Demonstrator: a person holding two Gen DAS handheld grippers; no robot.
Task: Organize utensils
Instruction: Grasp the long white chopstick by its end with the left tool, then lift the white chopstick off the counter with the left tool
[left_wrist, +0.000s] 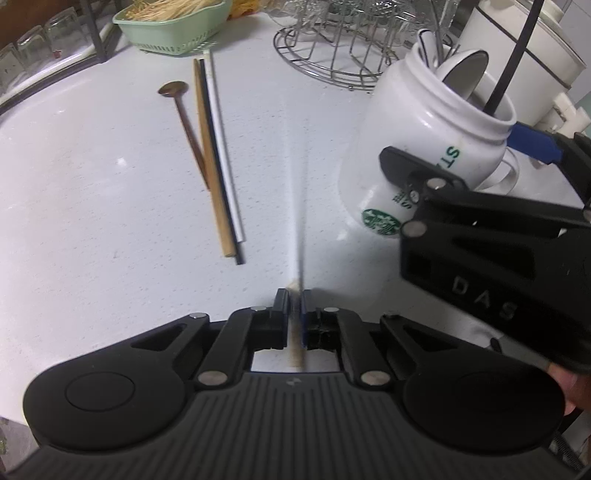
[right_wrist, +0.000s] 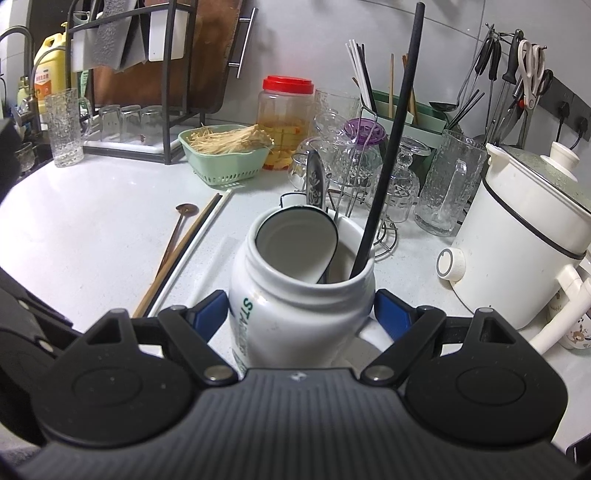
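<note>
While the right hand steadies things, here's the rundown:

Chopstick: blurred pale stick (left_wrist: 298, 236), pinched between the left gripper (left_wrist: 295, 299) pads, pointing out over the counter (left_wrist: 92, 177).
Left fingers: pressed nearly together on that stick.
Mug: white jar-shaped mug (right_wrist: 295, 295) with green lettering, tilted, clamped at the neck by the right gripper (right_wrist: 300, 308).
Right fingers: blue pads (right_wrist: 207, 310) against both sides of the mug.
Inside the mug: black straw (right_wrist: 388, 155), white ladle (right_wrist: 299, 243), patterned metal handle (right_wrist: 316, 184).
Still on the counter: wooden spoon (left_wrist: 184, 122) plus tan, black and white sticks (left_wrist: 218, 155), lying side by side.
Further back: green basket (right_wrist: 229, 155), wire rack (left_wrist: 332, 48).
</note>
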